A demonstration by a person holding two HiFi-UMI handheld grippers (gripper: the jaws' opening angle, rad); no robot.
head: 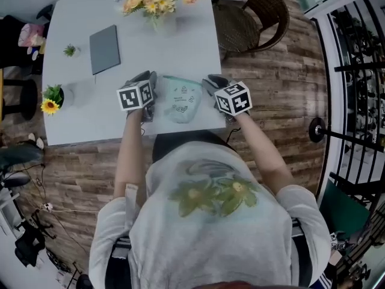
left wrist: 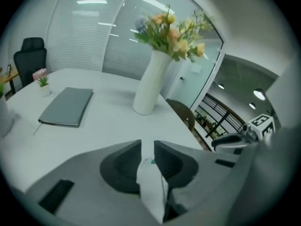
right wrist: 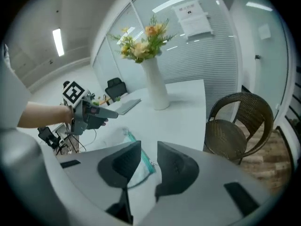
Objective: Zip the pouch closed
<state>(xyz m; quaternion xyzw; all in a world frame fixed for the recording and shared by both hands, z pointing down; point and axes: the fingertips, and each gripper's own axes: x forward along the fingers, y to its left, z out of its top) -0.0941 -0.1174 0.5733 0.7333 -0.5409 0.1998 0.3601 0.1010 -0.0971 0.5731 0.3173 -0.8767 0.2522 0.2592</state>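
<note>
Pouch (head: 182, 101) fabric sits between our left hand-held gripper's (left wrist: 147, 147) parted jaws, mostly hidden; our right hand-held gripper (right wrist: 149, 149) stands open, pouch edge blurred behind.

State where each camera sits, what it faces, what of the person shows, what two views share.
Head view: on the head, looking down at table, pouch; arms, shirt.
Left gripper view: on left gripper, facing vase; its jaws, pouch between.
Right gripper view: on right gripper, facing vase, chair; its jaws, forearm.
Both gripper views share the vase.
</note>
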